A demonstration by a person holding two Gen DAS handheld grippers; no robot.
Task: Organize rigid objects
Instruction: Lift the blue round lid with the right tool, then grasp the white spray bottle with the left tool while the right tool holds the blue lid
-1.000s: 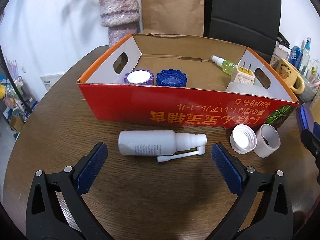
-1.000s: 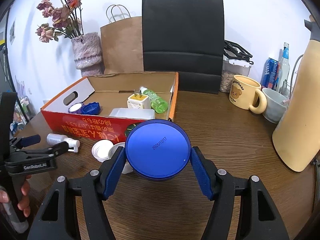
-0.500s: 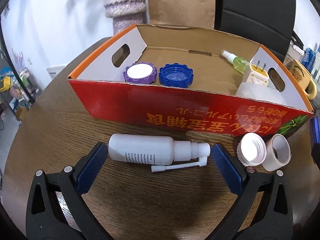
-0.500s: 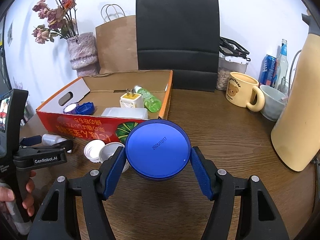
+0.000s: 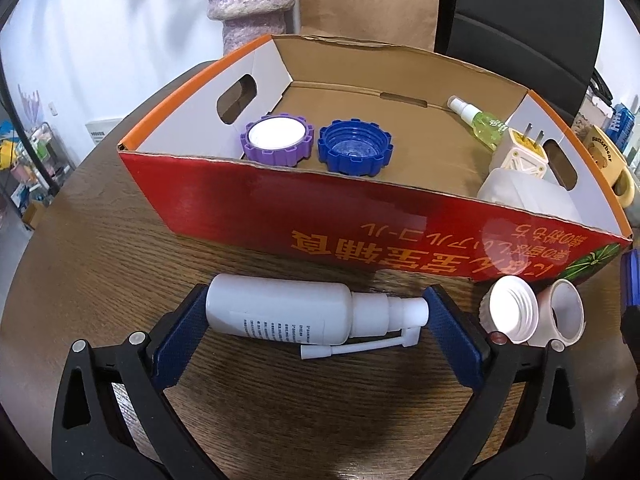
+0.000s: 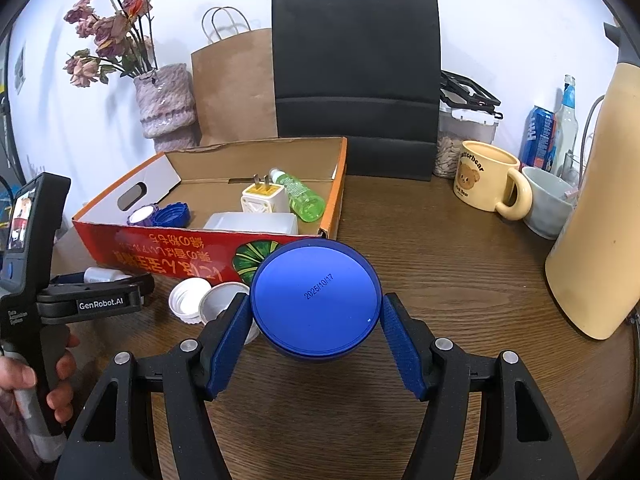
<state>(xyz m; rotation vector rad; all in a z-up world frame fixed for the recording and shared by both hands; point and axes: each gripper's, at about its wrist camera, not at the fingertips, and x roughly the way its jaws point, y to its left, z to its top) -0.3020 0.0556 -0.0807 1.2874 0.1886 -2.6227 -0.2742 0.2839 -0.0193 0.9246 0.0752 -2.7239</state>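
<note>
I have the spray bottle (image 5: pixel 280 314) lying on its side just in front of the box (image 5: pixel 360 224), parallel to the red front wall, and my left gripper (image 5: pixel 316 332) straddles it end to end, pads wide, not pressing as far as I can tell. My right gripper (image 6: pixel 316 340) is clamped on the blue tub (image 6: pixel 316 300), in front of the box's right corner. I judge this the pick-up step: the left jaws need to close along the bottle's length, then lift over the front wall. The thin nozzle arm could snag. Two white caps (image 5: pixel 532 314) sit in front of the box, just right of the bottle. Inside the box, the middle floor is bare between the two lids (image 5: pixel 316 146) at left and the plug (image 5: pixel 520 156) at right.
</note>
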